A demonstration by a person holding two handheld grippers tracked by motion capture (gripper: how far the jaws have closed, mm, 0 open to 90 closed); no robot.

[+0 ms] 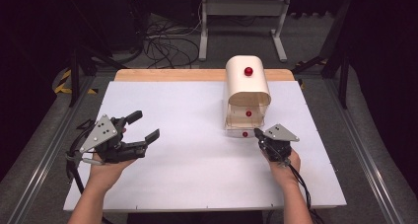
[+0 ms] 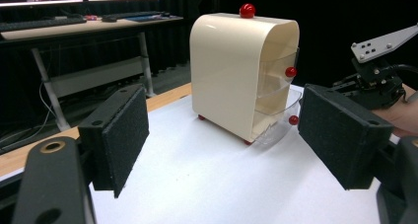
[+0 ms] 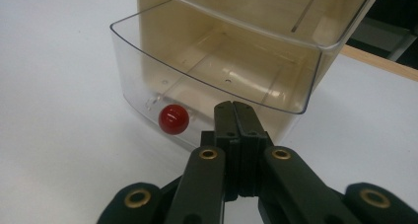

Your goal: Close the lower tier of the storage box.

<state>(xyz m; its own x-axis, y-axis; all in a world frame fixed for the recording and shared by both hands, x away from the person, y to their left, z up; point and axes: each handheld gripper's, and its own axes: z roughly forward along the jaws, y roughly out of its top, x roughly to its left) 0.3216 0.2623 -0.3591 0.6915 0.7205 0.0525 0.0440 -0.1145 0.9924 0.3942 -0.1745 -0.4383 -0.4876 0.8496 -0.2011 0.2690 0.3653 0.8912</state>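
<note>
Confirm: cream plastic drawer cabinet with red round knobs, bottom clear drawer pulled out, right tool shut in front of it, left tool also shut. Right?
Not quite. The left tool is open: the left gripper view shows its two padded jaws standing wide apart with nothing between them. The rest holds: cream plastic drawer cabinet with red round knobs, bottom clear drawer pulled out, right tool shut in front of it.

Dark room; grey floor (image 1: 34, 150) with cable tangle (image 1: 167, 44) (black), white desk frame (image 1: 241, 9) behind.
</note>
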